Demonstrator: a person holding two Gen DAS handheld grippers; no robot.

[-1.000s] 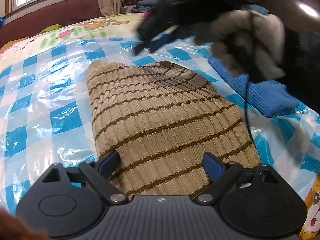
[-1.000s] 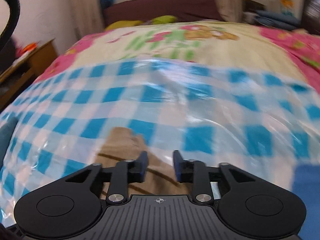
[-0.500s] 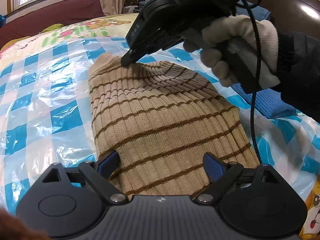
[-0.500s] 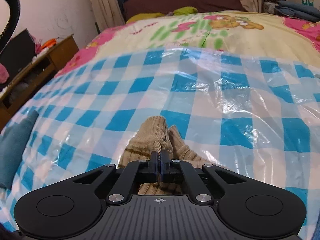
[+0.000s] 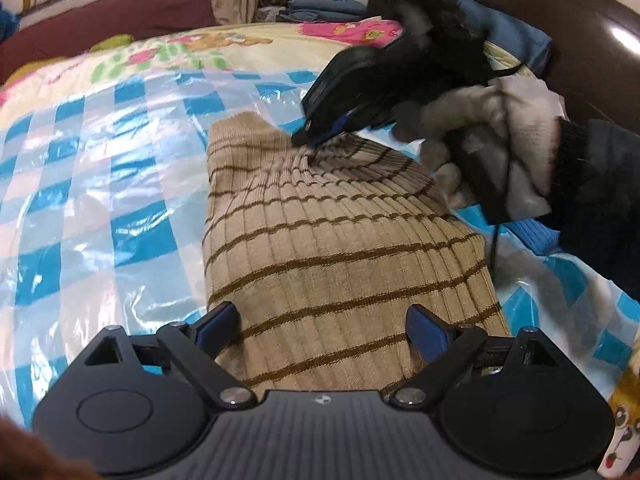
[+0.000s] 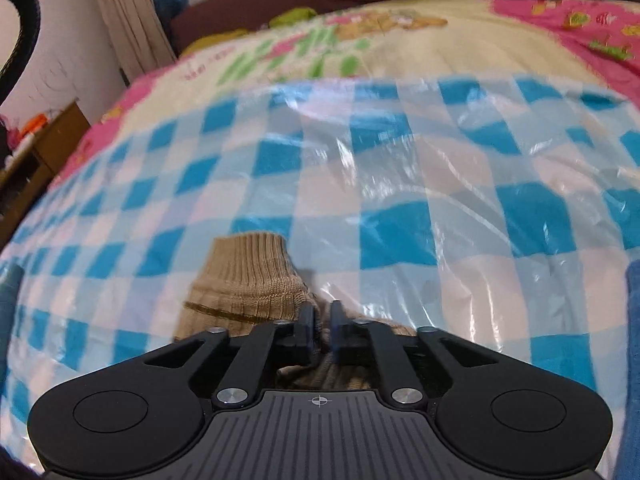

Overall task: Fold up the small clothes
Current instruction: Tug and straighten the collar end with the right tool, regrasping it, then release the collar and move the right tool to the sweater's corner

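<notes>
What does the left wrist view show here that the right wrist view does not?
Only the left wrist view shows the open left gripper straddling the near end of the striped beige sweater, the gloved right hand, and the right gripper from outside. Only the right wrist view shows the wooden cabinet and the right gripper's narrow finger gap with knit bunched between. Both share the sweater and the blue checked plastic sheet.
</notes>
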